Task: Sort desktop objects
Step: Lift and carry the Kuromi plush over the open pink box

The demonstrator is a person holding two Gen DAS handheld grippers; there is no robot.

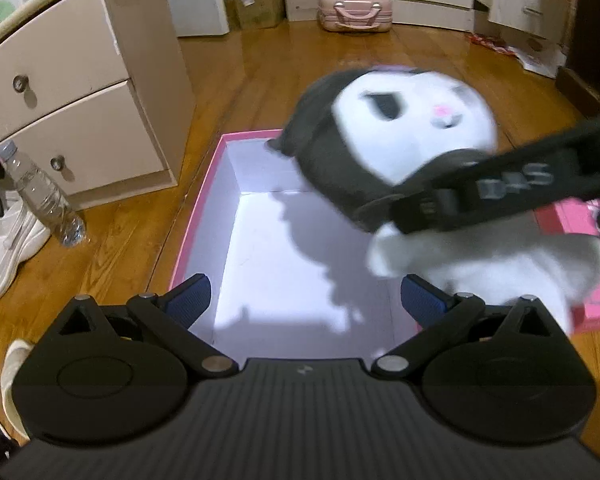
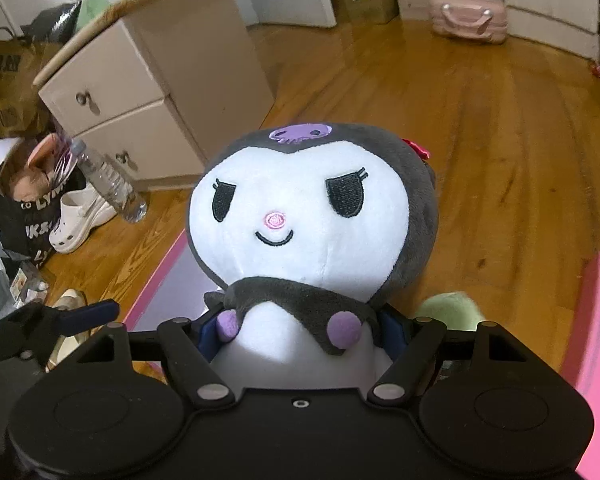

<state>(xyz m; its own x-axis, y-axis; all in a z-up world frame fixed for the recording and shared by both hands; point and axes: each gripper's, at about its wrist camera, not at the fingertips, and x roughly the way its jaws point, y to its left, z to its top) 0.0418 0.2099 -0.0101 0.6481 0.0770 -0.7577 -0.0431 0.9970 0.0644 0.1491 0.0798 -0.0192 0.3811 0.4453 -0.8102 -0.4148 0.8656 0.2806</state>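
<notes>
A black-and-white plush doll (image 2: 300, 208) with a purple skull mark is held upright by its body in my right gripper (image 2: 300, 336), whose blue pads press on both sides. In the left wrist view the doll (image 1: 404, 136) hangs blurred above the right side of an open pink box with a white inside (image 1: 284, 264), with the right gripper (image 1: 476, 196) reaching in from the right. My left gripper (image 1: 306, 302) is open and empty over the near end of the box. It also shows in the right wrist view (image 2: 88, 312) at lower left.
A beige two-drawer cabinet (image 1: 72, 96) stands left of the box on the wooden floor. A plastic bottle (image 1: 40, 196) and white shoes (image 1: 4, 248) lie beside it. A pink lid (image 2: 596, 344) lies to the right. A green plush (image 2: 448, 306) shows behind the doll. A pink case (image 1: 354, 12) sits far back.
</notes>
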